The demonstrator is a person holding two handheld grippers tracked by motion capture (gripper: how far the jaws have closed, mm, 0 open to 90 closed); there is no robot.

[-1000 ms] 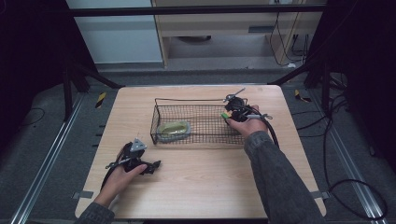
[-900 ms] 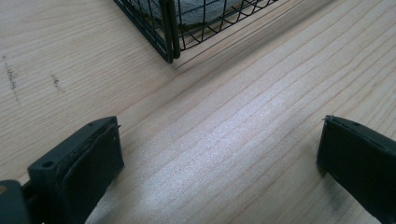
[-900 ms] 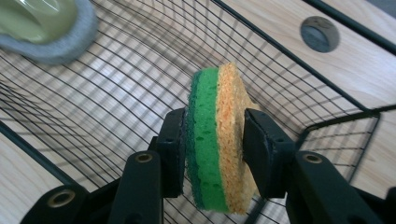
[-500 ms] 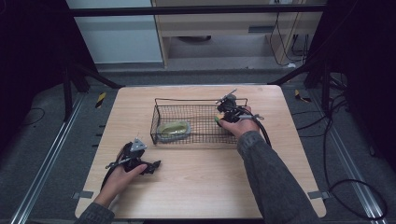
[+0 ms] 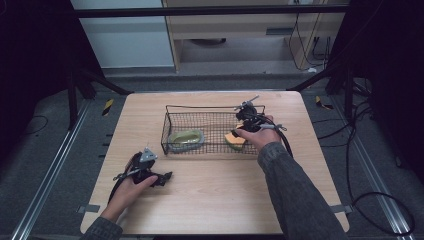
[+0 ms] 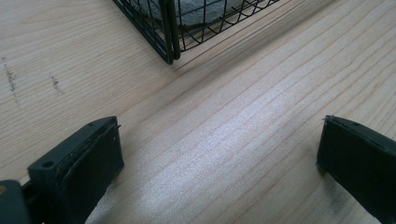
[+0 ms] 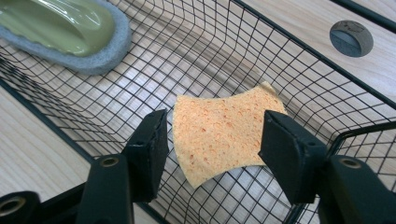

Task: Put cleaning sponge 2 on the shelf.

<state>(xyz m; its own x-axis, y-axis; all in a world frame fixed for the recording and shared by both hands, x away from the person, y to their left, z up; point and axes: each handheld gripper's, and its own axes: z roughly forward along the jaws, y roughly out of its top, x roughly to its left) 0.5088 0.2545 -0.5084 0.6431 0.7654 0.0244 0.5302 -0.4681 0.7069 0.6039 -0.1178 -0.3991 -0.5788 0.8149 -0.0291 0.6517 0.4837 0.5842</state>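
Orange sponge lying in the wire basket

Right gripper (image 7: 212, 140), jaws released, straddles the orange sponge (image 7: 224, 133) at the wire basket's (image 5: 172, 109) right end; left gripper (image 6: 219, 163) gapes over the bench's (image 5: 210, 200) front-left corner.

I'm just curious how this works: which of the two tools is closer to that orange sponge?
The right. The right tool reaches into the wire basket, its open jaws on either side of the orange sponge. The left tool rests on the table, outside the basket.
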